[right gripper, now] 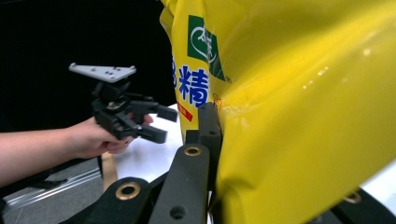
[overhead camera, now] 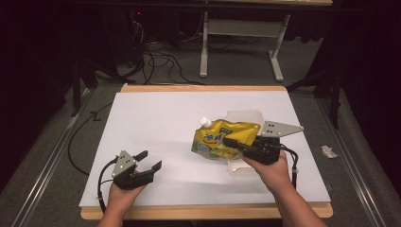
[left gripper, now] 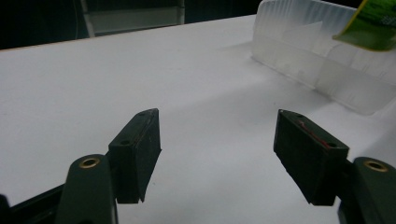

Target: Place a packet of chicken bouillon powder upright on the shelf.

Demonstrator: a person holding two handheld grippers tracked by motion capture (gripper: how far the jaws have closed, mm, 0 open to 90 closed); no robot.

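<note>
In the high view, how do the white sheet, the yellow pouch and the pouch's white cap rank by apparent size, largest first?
1. White sheet, by far the largest.
2. Yellow pouch, held in the right tool.
3. White cap, the smallest.

The high view looks forward and down from above the person's side onto the white-topped, wood-edged counter (overhead camera: pixel 156 123), far enough back to take in its whole top and the dark floor beyond. The left gripper view sits low, just above the counter, facing along its own black jaws toward the translucent ribbed plastic box (left gripper: pixel 303 46), which the high view also shows (overhead camera: pixel 246 116). The right gripper view is pressed very close to the glossy yellow spouted refill pouch (right gripper: pixel 299 116), also seen from above (overhead camera: pixel 220 139), and looks past it to the left tool (right gripper: pixel 161 123), likewise visible in the high view (overhead camera: pixel 151 161).
</note>
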